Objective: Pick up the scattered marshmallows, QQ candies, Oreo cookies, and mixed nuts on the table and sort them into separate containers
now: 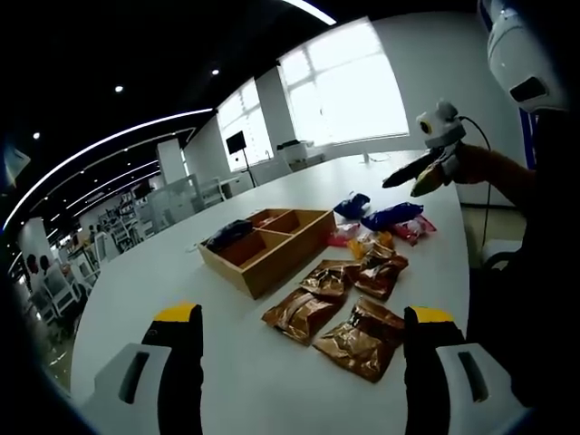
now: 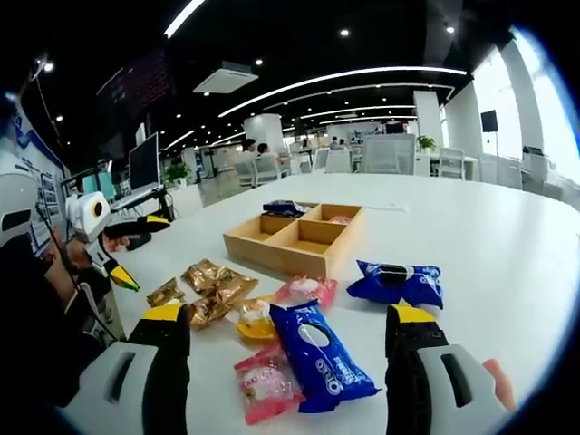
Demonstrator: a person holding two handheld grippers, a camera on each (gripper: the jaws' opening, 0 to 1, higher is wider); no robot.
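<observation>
A wooden compartment tray (image 1: 288,246) (image 2: 272,245) sits mid-table with a dark blue packet (image 1: 227,235) (image 2: 283,207) in one section. Beside it lie several gold-brown packets (image 1: 302,314) (image 2: 214,279), two blue Oreo packets (image 1: 391,216) (image 2: 322,355), pink packets (image 1: 412,228) (image 2: 265,382) and a yellow one (image 2: 254,323). My left gripper (image 1: 304,314) (image 2: 145,252) hovers open above the near gold packets, holding nothing. My right gripper (image 2: 287,313) is open over the blue and pink packets, also holding nothing. In the left gripper view the right gripper (image 1: 417,174) is held above the far packets.
The large white table (image 1: 163,281) (image 2: 489,227) stretches far around the tray. A person's sleeve (image 1: 535,236) stands at the table's edge. Office desks, chairs and screens fill the background, with bright windows behind.
</observation>
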